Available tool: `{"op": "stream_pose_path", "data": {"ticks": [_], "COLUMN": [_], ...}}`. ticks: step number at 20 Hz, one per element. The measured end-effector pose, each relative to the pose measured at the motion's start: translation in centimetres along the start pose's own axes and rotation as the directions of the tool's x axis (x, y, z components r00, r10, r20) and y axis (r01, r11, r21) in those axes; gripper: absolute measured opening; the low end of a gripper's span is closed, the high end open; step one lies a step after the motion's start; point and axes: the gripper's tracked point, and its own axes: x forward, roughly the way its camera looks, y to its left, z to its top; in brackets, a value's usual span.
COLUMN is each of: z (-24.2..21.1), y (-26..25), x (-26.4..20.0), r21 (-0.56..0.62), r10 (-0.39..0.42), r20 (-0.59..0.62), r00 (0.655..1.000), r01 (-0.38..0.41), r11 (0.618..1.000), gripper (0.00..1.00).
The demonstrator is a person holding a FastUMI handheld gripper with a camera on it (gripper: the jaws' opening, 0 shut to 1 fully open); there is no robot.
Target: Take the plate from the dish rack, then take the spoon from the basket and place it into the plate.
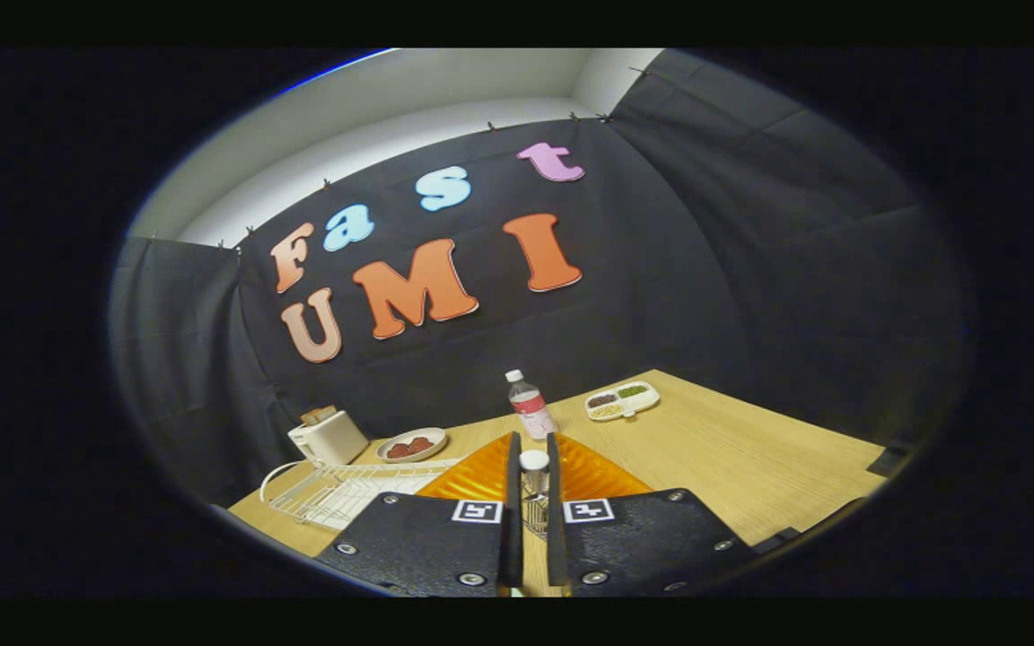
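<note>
Plate (468,480), taken to be the orange ribbed surface, lying flat on the counter (750,458) directly under and just ahead of the fingers (513,484), spreading out to both sides of them. Fingers drawn narrow, nearly parallel, with a slim gap between. In that gap, a small pale round-ended piece (533,460) with something meshy and metallic just below it; possibly the spoon's end, possibly part of the basket, too small and too hemmed in to say. Whether both fingers press on it: cannot tell. Dish rack (337,493), white wire, just to the left of the fingers, touching or nearly touching the orange edge, with no plate seen standing in it. Judged from this: plate step done, spoon step in hand. Relation that matters next: straight down and slightly forward from the fingertips to the orange surface, with no sideways travel needed. Farther off and out of the path: toaster (328,437) and a small dish of red food (411,445) beyond the rack, a bottle (528,404) dead ahead past the plate, a divided tray (622,399) to its right.
</note>
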Motion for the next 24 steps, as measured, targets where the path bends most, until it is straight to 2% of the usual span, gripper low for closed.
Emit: {"op": "stream_pose_path", "data": {"ticks": [3,6,15,20,24], "z": [1.1,1.8,-1.9,-5.0,-8.4], "y": [1.6,4.0,9.0,10.2,10.9], "x": [-1.7,-3.5,-6.5,-7.2,-7.0], "r21": [-0.014,-0.01,0.034,0.056,0.071], "r10": [0.054,0.144,0.379,0.45,0.466], "r20": [0.01,0.015,-0.091,-0.163,-0.229], "r00": [0.998,0.989,0.921,0.878,0.854], "r01": [-0.054,-0.144,-0.377,-0.447,-0.463], "r11": [0.998,0.989,0.925,0.893,0.883], "gripper": [0.11,0.1,0.1,0.1,0.1]}}
